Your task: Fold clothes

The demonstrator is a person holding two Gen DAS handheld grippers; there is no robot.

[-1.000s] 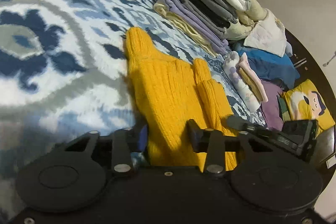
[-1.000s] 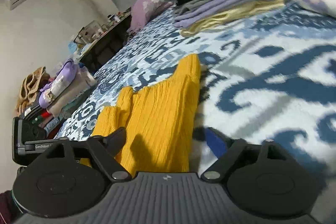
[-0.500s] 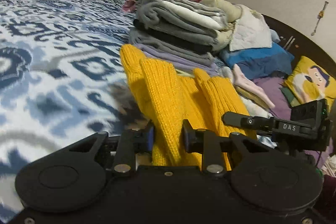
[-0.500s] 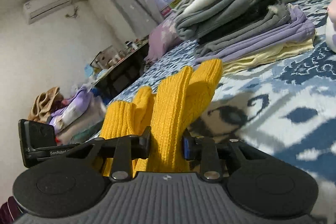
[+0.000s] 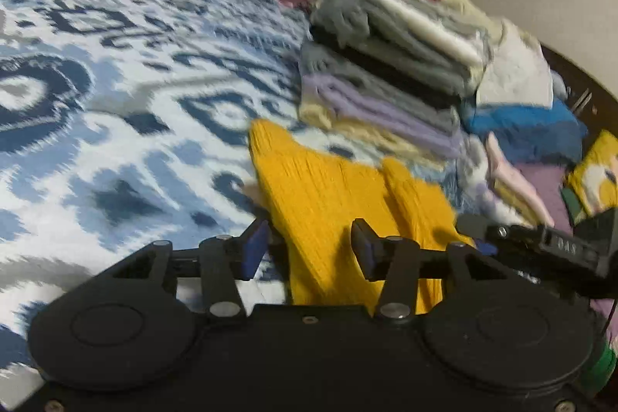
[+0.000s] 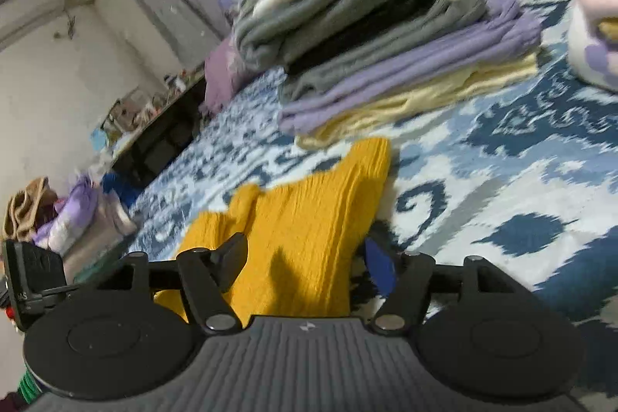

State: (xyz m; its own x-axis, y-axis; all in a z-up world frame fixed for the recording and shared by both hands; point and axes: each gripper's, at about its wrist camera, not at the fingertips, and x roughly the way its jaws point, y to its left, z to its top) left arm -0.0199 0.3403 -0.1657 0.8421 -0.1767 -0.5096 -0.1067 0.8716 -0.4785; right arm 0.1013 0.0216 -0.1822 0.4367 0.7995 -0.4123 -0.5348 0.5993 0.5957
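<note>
- Two sets of fingers hover low over the yellow knit garment [image 5: 328,188], which lies flat on the blue-patterned bed [image 5: 116,126].
- Left gripper [image 5: 309,246]: fingers opening, the cloth lying in the gap, pads clear of it.
- Right gripper [image 6: 305,257]: fingers opening wide, straddling the garment's near edge without pinching it.
- Folded stack [image 6: 378,37] sits just beyond the garment.

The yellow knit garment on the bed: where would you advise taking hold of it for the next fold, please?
Probably the near edge of the yellow knit garment, coming in low from the near side. It lies flat on the bedspread, and that edge already sits between both opening jaws, the pads clear of it.
</note>
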